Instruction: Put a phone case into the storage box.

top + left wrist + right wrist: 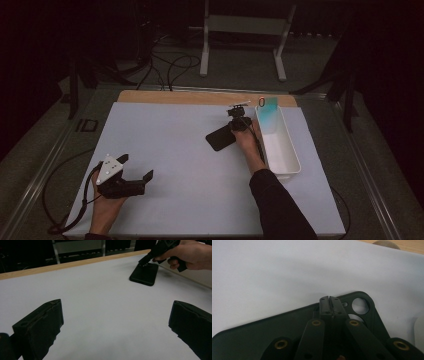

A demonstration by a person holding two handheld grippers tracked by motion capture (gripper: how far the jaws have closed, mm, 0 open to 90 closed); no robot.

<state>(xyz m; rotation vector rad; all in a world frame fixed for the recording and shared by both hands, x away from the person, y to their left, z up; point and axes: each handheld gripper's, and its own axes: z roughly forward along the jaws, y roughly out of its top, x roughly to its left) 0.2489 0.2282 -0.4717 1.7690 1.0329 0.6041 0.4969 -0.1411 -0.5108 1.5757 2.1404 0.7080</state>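
At the near left of the white table mat (165, 150), the left gripper (136, 176) rests low in the person's hand with its jaws spread wide apart and nothing between them; in the left gripper view the two black jaws frame bare mat. From this gripper the black phone case (220, 137) lies well apart, forward and to the right, toward the far side of the table. The case lies flat on the mat, with its long axis running diagonally from near-left to far-right in the high view. The right gripper (234, 129) stands at the far-right end of the case, and the right hand is therefore much the nearer of the two. In the right gripper view, its jaws are drawn together at the case (287, 325) close to the round camera cutouts; whether they pinch the rim or only press on the surface cannot be told. To the right of the case, just beside the right hand, stands the white bin (290, 165), its long axis running front to back. Any move of the case into that bin is judged a short carry rightward.
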